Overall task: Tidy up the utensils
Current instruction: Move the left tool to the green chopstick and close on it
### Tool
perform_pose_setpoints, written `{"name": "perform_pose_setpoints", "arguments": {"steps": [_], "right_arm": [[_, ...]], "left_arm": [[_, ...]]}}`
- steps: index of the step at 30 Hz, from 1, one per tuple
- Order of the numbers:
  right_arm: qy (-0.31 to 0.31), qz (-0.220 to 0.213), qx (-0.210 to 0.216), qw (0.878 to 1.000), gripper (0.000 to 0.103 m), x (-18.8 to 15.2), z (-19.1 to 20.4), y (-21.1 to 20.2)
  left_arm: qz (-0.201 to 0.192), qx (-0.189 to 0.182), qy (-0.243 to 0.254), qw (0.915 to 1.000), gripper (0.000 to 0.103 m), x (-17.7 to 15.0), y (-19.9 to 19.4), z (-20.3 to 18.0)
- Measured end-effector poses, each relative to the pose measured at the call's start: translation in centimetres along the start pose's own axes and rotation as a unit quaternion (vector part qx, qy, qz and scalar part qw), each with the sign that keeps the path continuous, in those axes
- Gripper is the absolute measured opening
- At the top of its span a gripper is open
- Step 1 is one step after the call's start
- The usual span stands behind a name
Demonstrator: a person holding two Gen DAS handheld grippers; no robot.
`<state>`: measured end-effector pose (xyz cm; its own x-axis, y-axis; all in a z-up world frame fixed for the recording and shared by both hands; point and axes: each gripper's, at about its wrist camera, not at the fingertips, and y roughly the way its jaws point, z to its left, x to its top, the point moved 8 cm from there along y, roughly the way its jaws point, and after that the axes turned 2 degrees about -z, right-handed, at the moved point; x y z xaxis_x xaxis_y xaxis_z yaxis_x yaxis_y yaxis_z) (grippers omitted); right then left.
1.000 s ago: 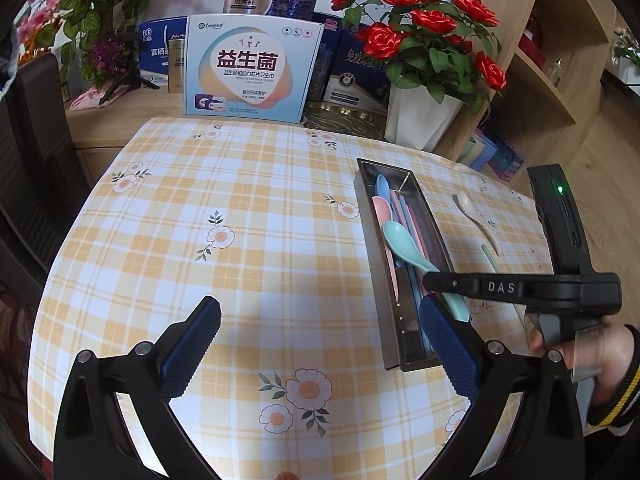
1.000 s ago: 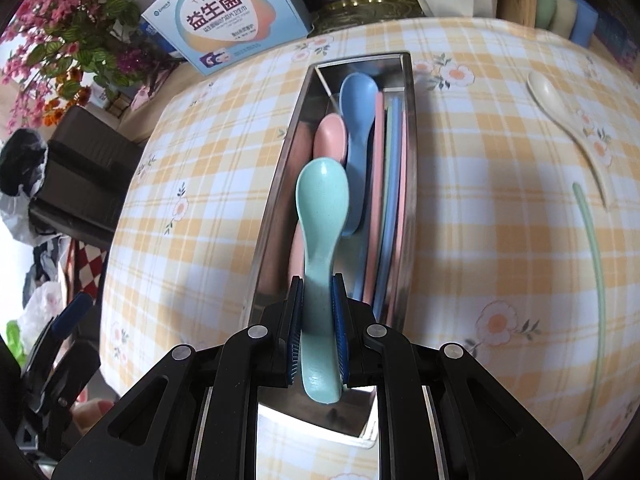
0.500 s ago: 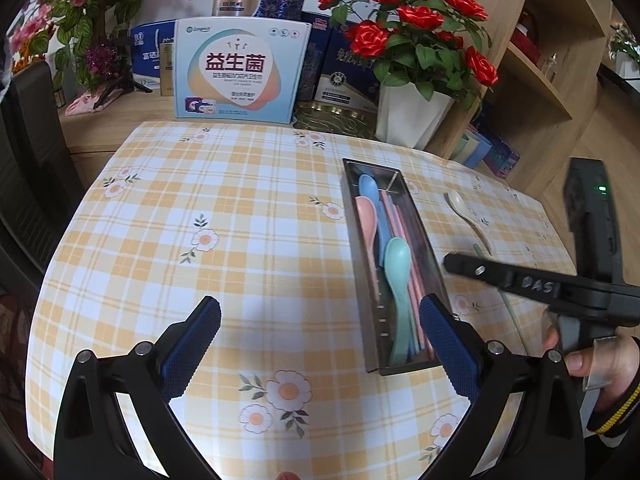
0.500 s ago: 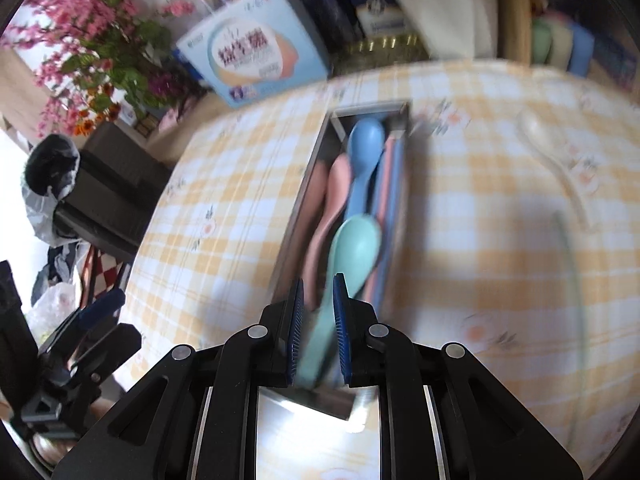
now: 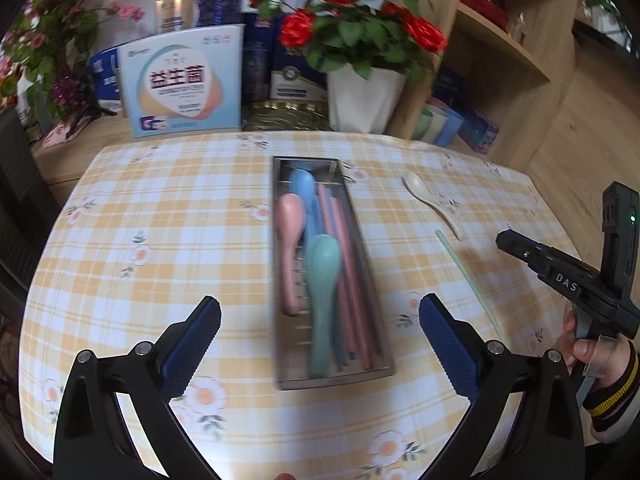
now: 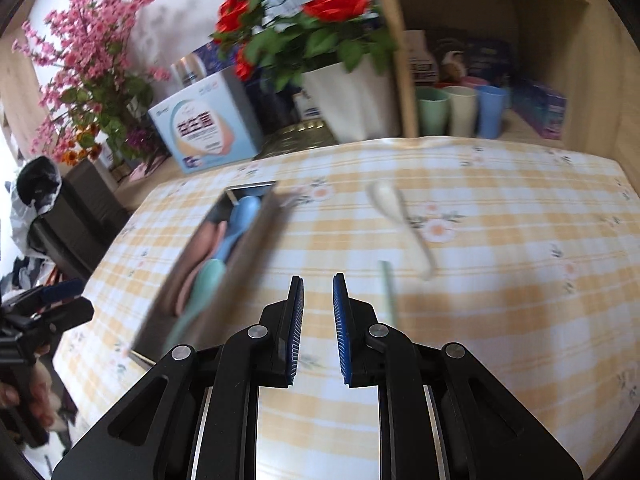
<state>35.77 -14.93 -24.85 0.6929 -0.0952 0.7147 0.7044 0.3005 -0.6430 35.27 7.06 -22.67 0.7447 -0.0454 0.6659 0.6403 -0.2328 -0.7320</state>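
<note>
The left tool (image 5: 320, 322) hangs with its jaws spread wide over the near end of the steel tray (image 5: 382, 322), gripping nothing. In the tray lie a green spoon (image 5: 322, 276), a pink spoon (image 5: 289, 232), a blue spoon (image 5: 303, 186) and chopsticks (image 5: 350, 276). The right tool (image 6: 318, 308), jaws narrowly parted and empty, hovers above the tabletop (image 6: 500, 280), with a cream spoon (image 6: 400, 220) and a green chopstick (image 6: 388, 292) lying loose just ahead of it.
</note>
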Motion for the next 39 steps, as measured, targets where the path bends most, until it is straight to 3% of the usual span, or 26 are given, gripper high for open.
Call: {"name": "perform_pose_setpoints", "arguments": {"steps": [14,16,24,30,39], "right_arm": [[-0.012,-0.038,-0.024,0.999,0.016,-2.3,-9.3,-2.0],[-0.013,-0.041,-0.027,0.999,0.016,-2.6,-10.0,-2.0],[-0.012,-0.053,-0.034,0.998,0.016,-2.4,-13.3,-1.5],[0.004,-0.057,-0.036,0.998,0.016,-2.4,-14.9,-1.0],[0.003,-0.056,-0.030,0.998,0.016,-2.9,-14.7,-0.8]], "left_arm": [[0.066,-0.042,-0.022,0.9967,0.056,-1.2,7.6,-11.9],[0.085,-0.044,-0.025,0.9951,0.045,-1.9,9.4,-13.8],[0.117,-0.038,-0.004,0.9924,0.039,-3.3,13.5,-18.6],[0.129,-0.016,-0.010,0.9915,0.030,-3.3,15.4,-19.1],[0.130,-0.003,0.000,0.9915,0.029,-3.5,16.3,-20.0]]}}
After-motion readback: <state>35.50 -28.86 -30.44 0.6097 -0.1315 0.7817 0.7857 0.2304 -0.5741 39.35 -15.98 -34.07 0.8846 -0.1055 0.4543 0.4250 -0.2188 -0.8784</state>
